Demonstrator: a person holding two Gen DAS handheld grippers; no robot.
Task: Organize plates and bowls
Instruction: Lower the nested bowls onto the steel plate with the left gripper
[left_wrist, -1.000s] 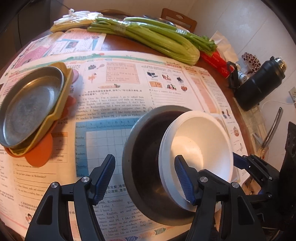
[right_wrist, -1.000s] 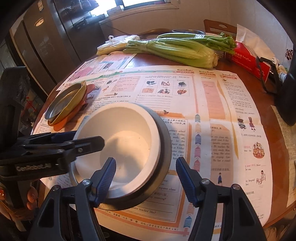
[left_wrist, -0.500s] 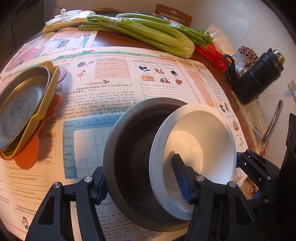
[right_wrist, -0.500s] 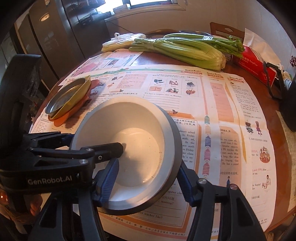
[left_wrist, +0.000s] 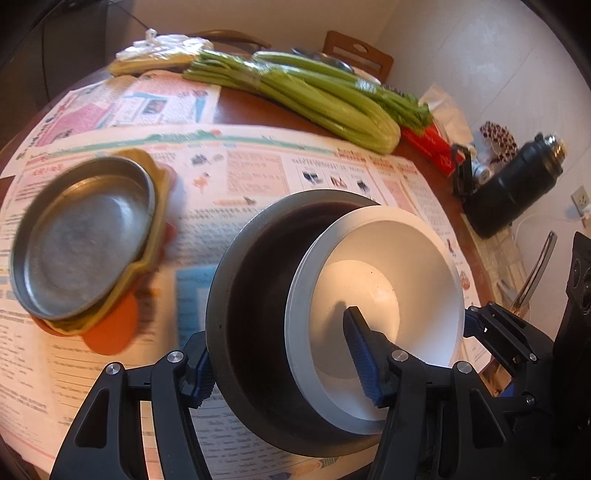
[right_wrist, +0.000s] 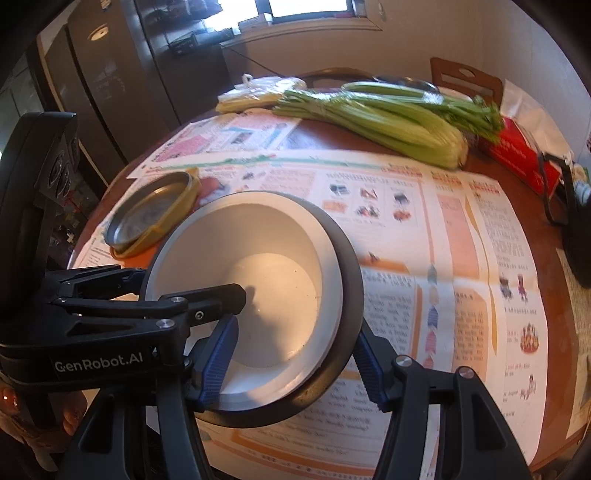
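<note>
A white bowl (left_wrist: 384, 295) sits nested and tilted inside a dark grey bowl (left_wrist: 255, 291). Both bowls are held off the paper-covered table. My left gripper (left_wrist: 280, 362) is shut across the near rims, one finger outside the grey bowl, the other inside the white one. My right gripper (right_wrist: 295, 358) is shut across the other side of the same pair (right_wrist: 258, 273). A metal plate (left_wrist: 81, 236) lies on a yellow plate (left_wrist: 155, 221) and an orange plate (left_wrist: 110, 328) at the left; this stack also shows in the right wrist view (right_wrist: 151, 214).
Celery bunches (left_wrist: 317, 99) and a plastic bag (left_wrist: 162, 48) lie at the table's far side. A red box (left_wrist: 428, 144), a black flask (left_wrist: 513, 192) and tongs (left_wrist: 535, 269) are at the right. Chairs stand behind. Printed paper sheets (right_wrist: 443, 240) cover the table.
Both grippers closed on the nested bowls and lifted them. The bowls now tilt and sit nearer the plate stack, which has shifted right in the left wrist view.
</note>
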